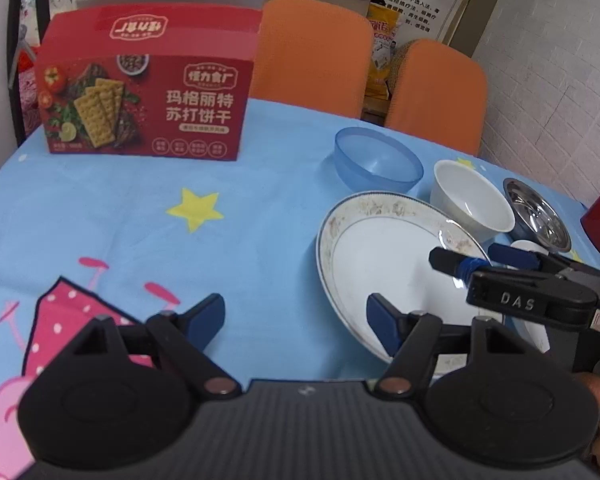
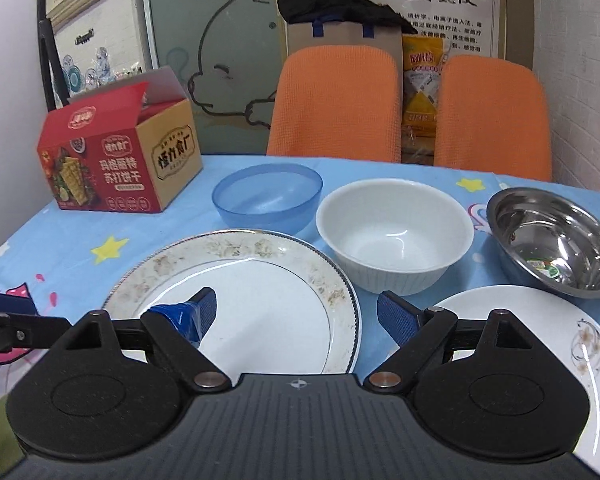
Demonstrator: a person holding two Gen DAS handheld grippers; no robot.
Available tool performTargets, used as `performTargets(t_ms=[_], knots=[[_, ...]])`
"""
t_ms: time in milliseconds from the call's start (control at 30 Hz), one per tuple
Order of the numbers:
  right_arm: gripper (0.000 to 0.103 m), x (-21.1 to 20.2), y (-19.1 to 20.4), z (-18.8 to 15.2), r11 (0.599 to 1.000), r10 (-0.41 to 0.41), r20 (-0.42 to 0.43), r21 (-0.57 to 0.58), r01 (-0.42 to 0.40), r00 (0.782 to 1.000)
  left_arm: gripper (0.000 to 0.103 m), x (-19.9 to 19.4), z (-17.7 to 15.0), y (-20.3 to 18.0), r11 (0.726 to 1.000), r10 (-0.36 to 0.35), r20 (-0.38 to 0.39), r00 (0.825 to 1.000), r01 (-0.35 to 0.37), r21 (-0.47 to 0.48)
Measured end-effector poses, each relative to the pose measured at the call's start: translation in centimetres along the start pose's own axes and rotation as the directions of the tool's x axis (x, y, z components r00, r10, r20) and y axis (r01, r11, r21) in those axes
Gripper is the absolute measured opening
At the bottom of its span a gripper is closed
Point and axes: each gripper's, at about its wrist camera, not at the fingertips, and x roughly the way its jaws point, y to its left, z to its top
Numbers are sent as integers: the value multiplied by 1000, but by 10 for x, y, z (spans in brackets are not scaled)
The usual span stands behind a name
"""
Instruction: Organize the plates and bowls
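Left of the large plate the blue surface lies bare up to the cracker box. Both tools, left and right, stand part open and empty. Only the right view shows the small plate, seemingly just beside the large plate's right rim.

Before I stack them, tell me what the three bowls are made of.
Blue bowl: likely plastic, translucent, the cloth shows through.
White bowl: looks ceramic or melamine, glossy and opaque, ribbed outside.
Metal bowl: stainless steel by its look, with mirror-like reflections inside.
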Motion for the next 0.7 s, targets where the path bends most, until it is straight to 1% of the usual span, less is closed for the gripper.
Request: performTargets(t_ms=[100,133,233,333,367,433,500,533,600,700], knots=[[75,18,1,0,1000,23,-60,2,-23,998,69,10,10,-2,1000,-4,10,1000,3,18],[76,20,5,-1,1000,26,-67,-4,-26,997,70,12,12,-2,1000,-4,9,1000,4,23],[77,22,18,0,1000,2,-57,-15,-3,998,70,19,15,2,1000,-7,-2,1000,7,24],[77,25,27,0,998,63,-53,-14,-64,997,70,25,15,3,1000,-4,-14,1000,5,24],[77,24,29,-1,997,69,-52,-24,-71,996,70,27,15,4,1000,-4,-16,1000,4,25],[76,17,29,-4,998,54,-31,-32,-55,998,70,31,14,5,1000,-4,-24,1000,5,31],[76,12,25,-7,999,40,-39,-8,-40,998,70,37,14,5,1000,-13,-34,999,14,23],[76,11,24,-9,999,40,-48,-4,-40,998,70,41,15,4,1000,-18,-43,999,19,22],[76,9,23,-15,997,70,-62,17,-69,996,70,46,14,2,999,-25,-54,998,26,19],[76,6,33,-22,998,62,-57,-21,-63,996,69,50,12,-1,999,-7,-49,999,9,38]])
